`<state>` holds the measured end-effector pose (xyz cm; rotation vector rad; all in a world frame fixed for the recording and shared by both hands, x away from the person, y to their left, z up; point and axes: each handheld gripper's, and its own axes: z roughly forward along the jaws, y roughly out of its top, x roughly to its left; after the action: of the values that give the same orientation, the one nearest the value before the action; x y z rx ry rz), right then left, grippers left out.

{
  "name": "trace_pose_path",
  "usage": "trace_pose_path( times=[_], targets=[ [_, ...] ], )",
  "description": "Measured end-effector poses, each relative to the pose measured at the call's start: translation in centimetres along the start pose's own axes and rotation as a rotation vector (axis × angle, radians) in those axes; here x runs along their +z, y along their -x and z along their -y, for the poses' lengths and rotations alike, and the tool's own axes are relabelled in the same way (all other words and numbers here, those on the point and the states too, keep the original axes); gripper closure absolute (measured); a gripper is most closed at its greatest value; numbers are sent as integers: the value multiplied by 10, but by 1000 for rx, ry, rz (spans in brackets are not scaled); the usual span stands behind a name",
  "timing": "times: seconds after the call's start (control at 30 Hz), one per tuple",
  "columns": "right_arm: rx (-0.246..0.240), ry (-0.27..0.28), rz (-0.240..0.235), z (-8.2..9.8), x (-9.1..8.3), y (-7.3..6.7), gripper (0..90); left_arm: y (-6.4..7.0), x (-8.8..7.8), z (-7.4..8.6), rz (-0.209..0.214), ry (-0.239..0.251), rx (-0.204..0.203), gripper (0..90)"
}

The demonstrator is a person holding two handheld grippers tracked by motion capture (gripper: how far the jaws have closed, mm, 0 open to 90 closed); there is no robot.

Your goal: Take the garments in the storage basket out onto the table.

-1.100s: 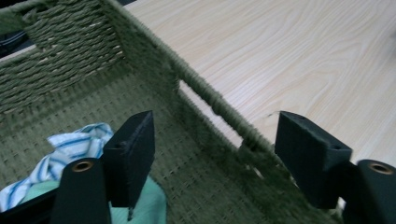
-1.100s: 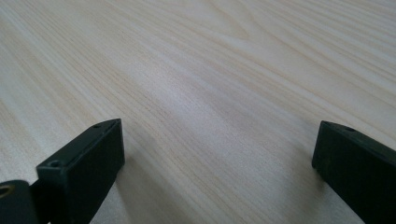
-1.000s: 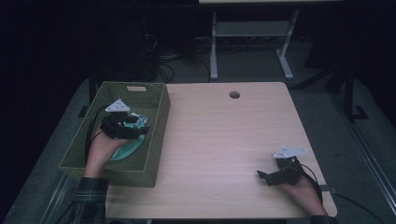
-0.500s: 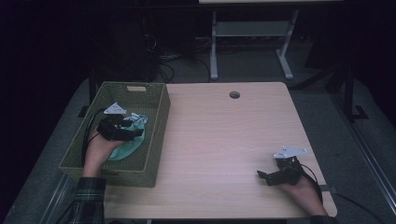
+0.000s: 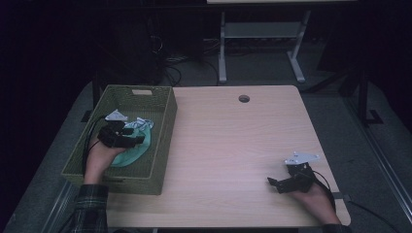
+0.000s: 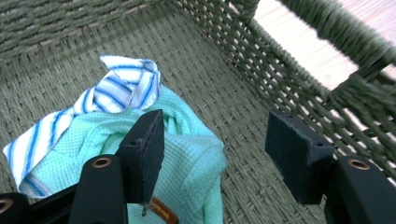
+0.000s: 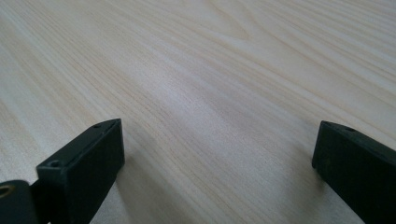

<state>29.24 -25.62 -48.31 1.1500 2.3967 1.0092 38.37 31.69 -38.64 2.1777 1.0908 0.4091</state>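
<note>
nearest in the high view, the right gripper (image 5: 274,183) rests on the pale wooden tabletop (image 5: 233,145) at its near right corner, a hand behind it. in the right gripper view its jaws stand wide apart with nothing but bare wood grain between them, so it holds nothing and looks idle.

to the left, a forearm in a plaid sleeve (image 5: 90,211) reaches into the olive-green woven rectangular basket (image 5: 163,145), which sits on the tabletop's left edge. the left gripper (image 6: 215,154) is low inside it, over the mint-green waffle-weave cloth (image 6: 191,163) that lies crumpled on the basket floor. its jaws have just been closing but are still well apart: one pad sits right over the cloth's raised fold, the other hangs over bare basket floor near the wicker wall, and the fold's edge lies between them, not yet pinched.

just beyond the mint cloth, touching and partly overlapping it, lies a white cloth with blue stripes (image 6: 116,91), also bunched up. those two cloths are all the basket holds.

as a judgement, the work is at its start: the approach to the mint cloth is made, but the grasp, the lift out of the basket and whatever follows on the tabletop are all left, and the striped cloth is untouched.

farther off, the tabletop is bare up to a small round cable hole (image 5: 244,98) near its far edge.
</note>
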Motion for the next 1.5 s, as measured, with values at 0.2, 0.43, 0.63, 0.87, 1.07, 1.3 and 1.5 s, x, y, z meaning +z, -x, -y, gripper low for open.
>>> trace_pose_path(
  times=[0.2,0.43,0.63,0.87,1.07,1.3,1.5],
  targets=[
    [0,0,0,0,0,0,21,-3,7,5,-4,-39,-12,370],
    [-1,0,0,0,0,0,21,-4,14,10,-23,-101,-23,370],
    [0,0,0,0,0,0,21,-5,16,12,-30,-127,-39,379],
    [-1,0,0,0,0,0,21,-6,18,14,-46,-172,-47,502],
    [0,0,1,0,0,0,21,-7,16,14,-33,-179,-73,667],
    [0,0,0,0,0,0,21,-10,9,12,-31,-136,-122,783],
    [0,0,0,0,0,0,21,-9,-2,9,-46,-47,-129,819]
  ],
)
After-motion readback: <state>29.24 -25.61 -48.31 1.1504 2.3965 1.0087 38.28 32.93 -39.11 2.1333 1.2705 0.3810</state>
